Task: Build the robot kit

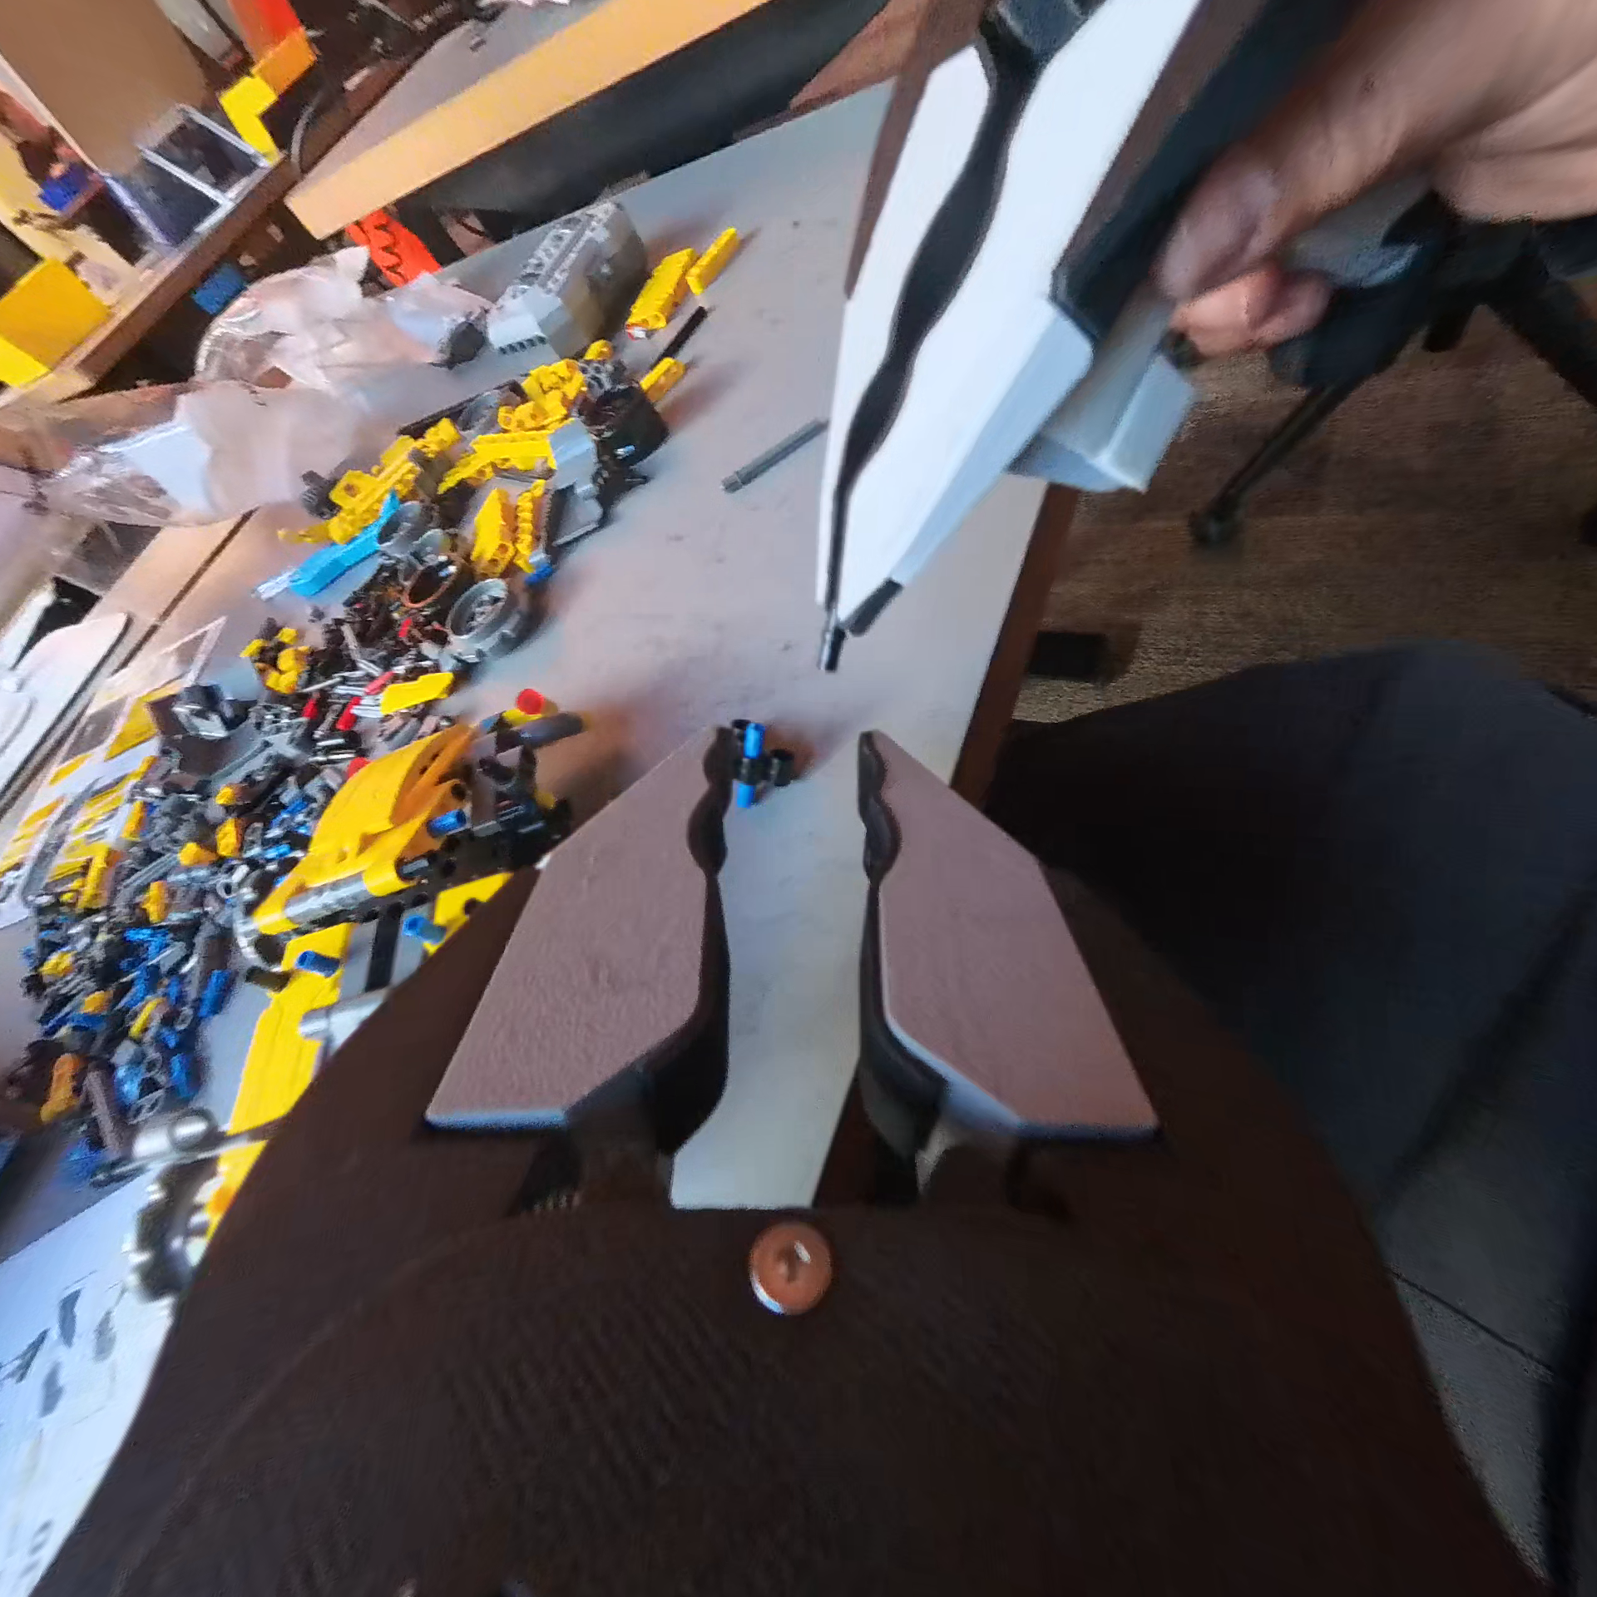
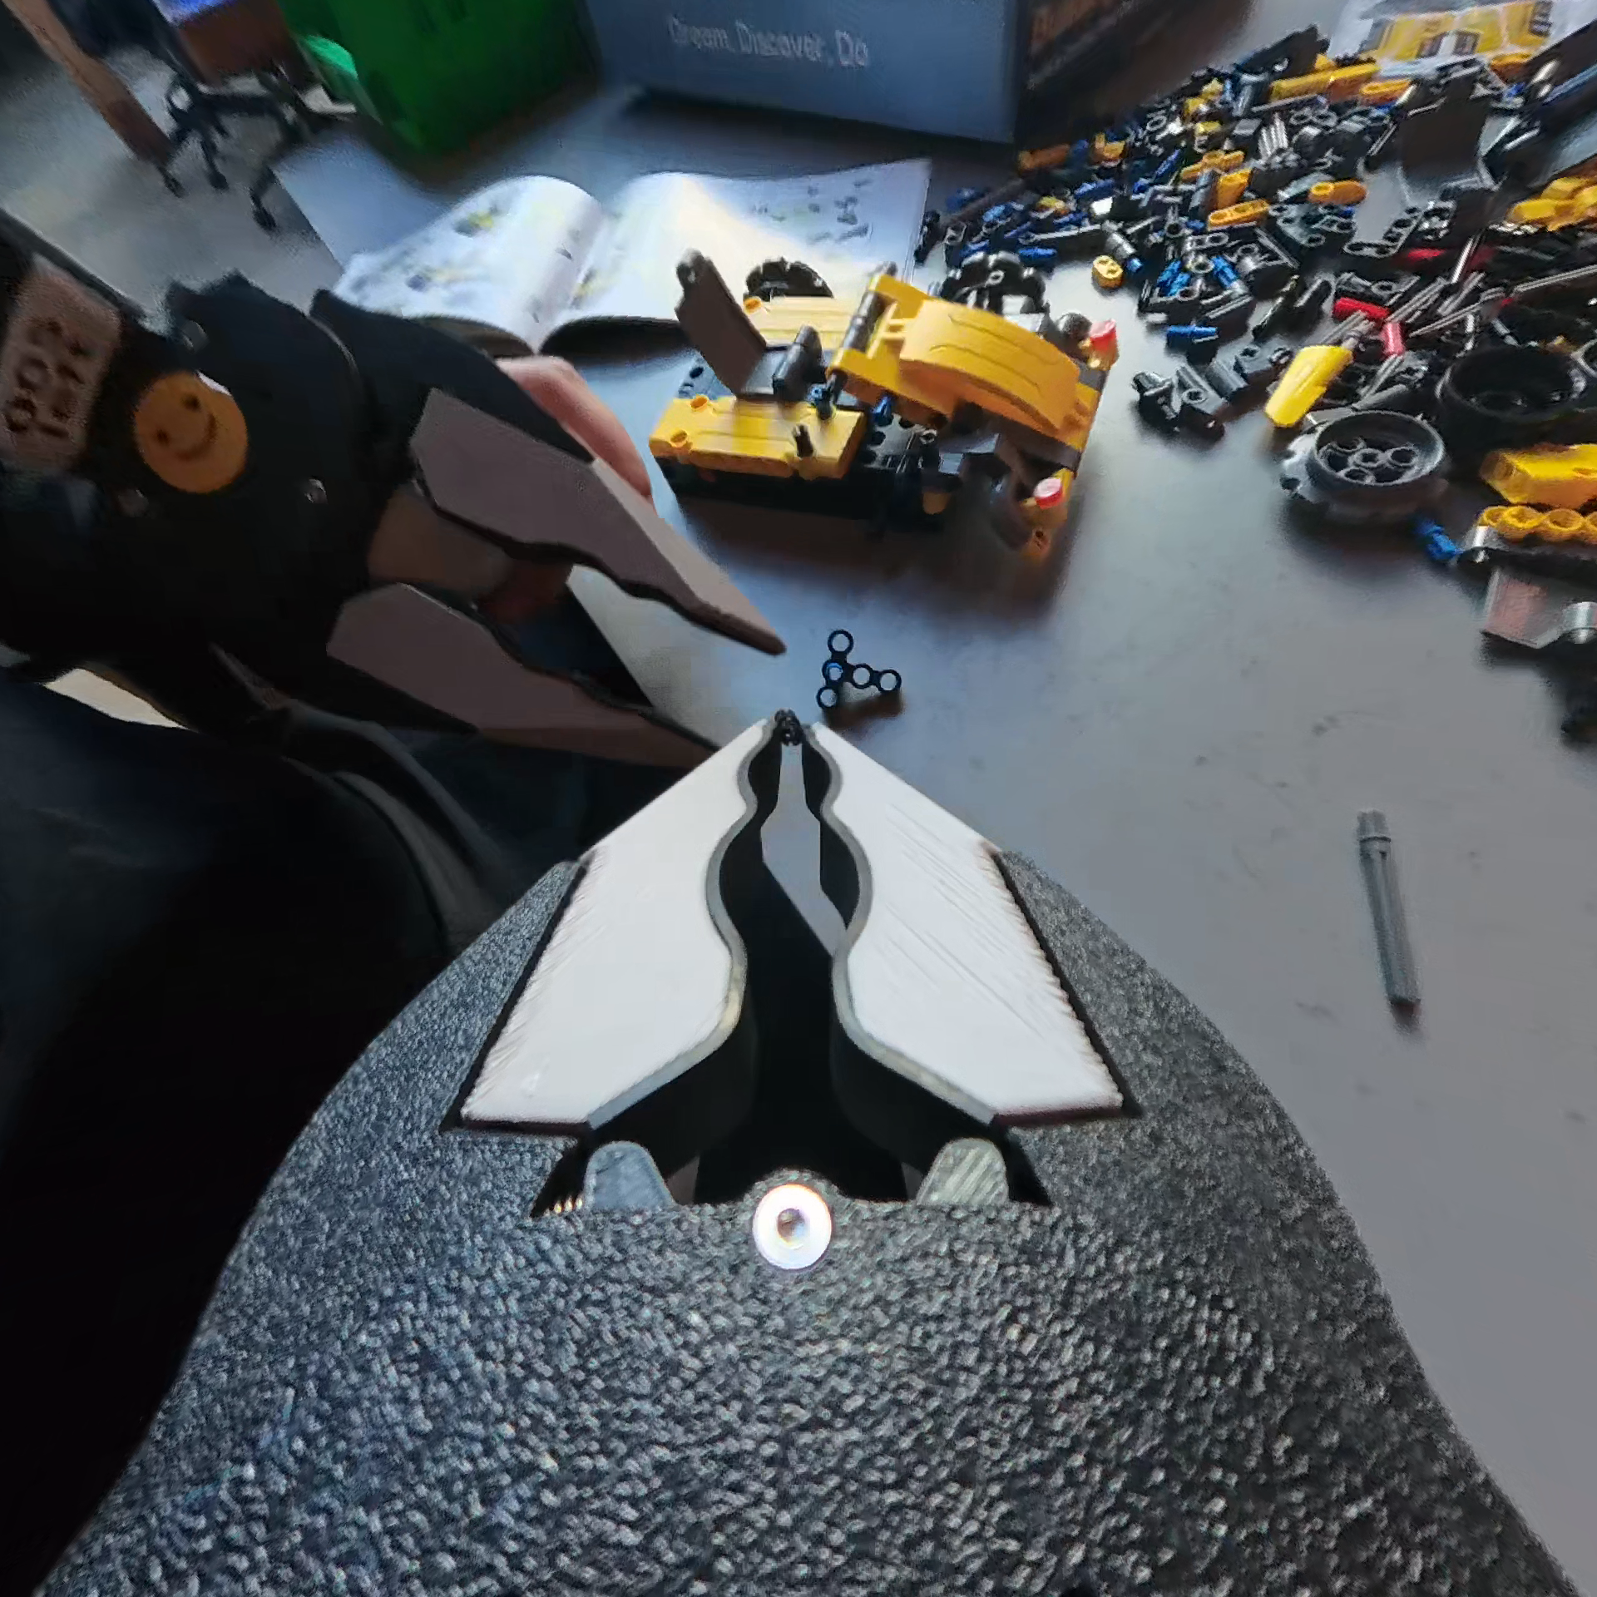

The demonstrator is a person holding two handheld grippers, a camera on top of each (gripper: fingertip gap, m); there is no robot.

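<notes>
The white right gripper [image 2: 788, 726] pinches a small black pin [image 2: 786, 724], while the brown left gripper [image 1: 791, 752] gapes empty beside a black connector [image 2: 851, 674].

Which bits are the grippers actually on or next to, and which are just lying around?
In hand or nearest: right gripper, jaws shut on small black pin; left gripper, jaws open, by black-and-blue connector.
Lying about: yellow vehicle, parts pile, grey axle, booklet.

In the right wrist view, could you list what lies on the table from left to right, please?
Left gripper → open instruction booklet → small black connector piece → half-built yellow vehicle → loose grey axle → pile of loose parts.
</notes>
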